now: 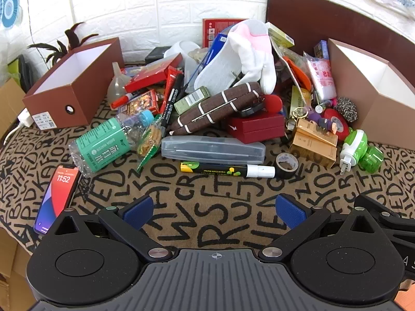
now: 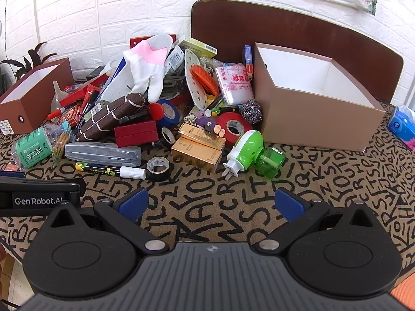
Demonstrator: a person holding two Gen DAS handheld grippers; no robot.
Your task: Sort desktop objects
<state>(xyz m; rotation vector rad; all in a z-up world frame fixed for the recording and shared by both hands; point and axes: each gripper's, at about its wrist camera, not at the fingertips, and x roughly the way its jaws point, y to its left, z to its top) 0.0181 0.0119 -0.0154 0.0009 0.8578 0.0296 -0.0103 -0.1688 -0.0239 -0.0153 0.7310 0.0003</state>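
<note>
Clutter [image 1: 220,103] lies heaped mid-bench between two open boxes, left [image 1: 70,88] and right [image 2: 316,103]. Left tongs [image 1: 216,211] and right tongs [image 2: 211,204] both gape wide, holding nothing, above lettered cloth [image 2: 207,207].

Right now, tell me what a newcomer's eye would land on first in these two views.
First, the heap of clutter mid-table, topped by a white and pink glove draped over a brown case with white stripes. Next, the bright green plug-in device lying at the heap's front right edge, close to the large open box on the right. A lit phone lies at the table's near left edge.
</note>
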